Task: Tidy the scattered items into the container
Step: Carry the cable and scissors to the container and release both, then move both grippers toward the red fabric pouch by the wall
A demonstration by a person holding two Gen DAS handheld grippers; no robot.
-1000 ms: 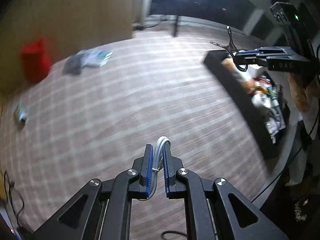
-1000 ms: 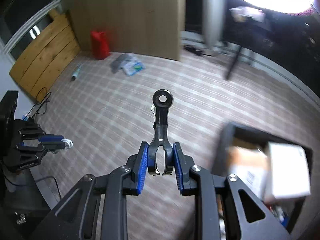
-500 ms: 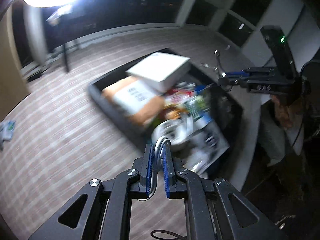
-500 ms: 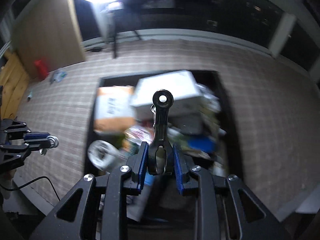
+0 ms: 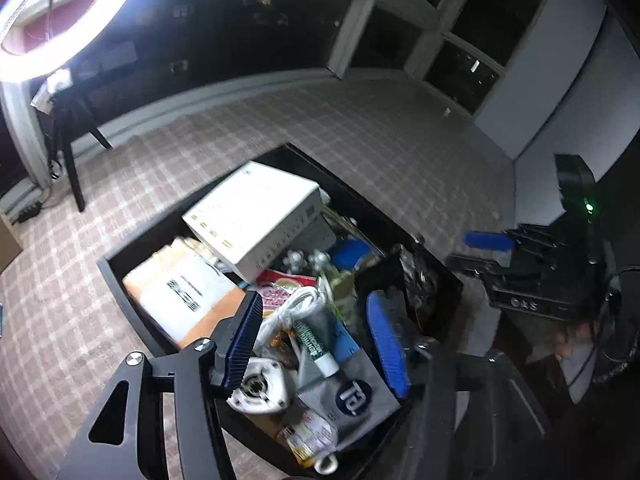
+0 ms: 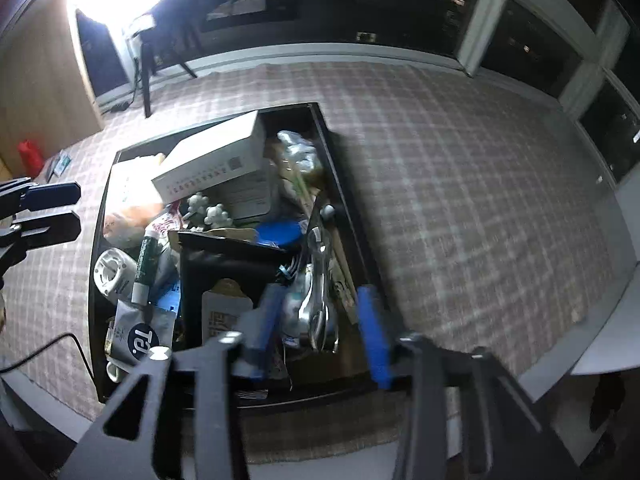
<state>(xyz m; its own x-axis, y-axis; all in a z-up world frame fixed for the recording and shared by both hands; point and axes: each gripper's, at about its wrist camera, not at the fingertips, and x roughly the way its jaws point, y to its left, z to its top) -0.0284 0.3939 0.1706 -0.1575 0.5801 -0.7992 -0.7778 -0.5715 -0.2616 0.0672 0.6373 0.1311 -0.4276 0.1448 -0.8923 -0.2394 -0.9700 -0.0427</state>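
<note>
We see the black container point(image 5: 120, 280) on the checked carpet point(image 5: 380, 140), crowded with items including a white box point(image 5: 256, 216) and a coiled white cable point(image 5: 296, 304). Above it, the left gripper point(image 5: 316, 336) and right gripper point(image 6: 320, 328) both show jaws opening, pinching nothing.

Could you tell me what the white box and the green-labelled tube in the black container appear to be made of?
White box: probably matte cardboard, given its sharp folded edges and printed side. Green-labelled tube: likely soft plastic with a glossy label and white cap, though blur leaves this uncertain.
</note>
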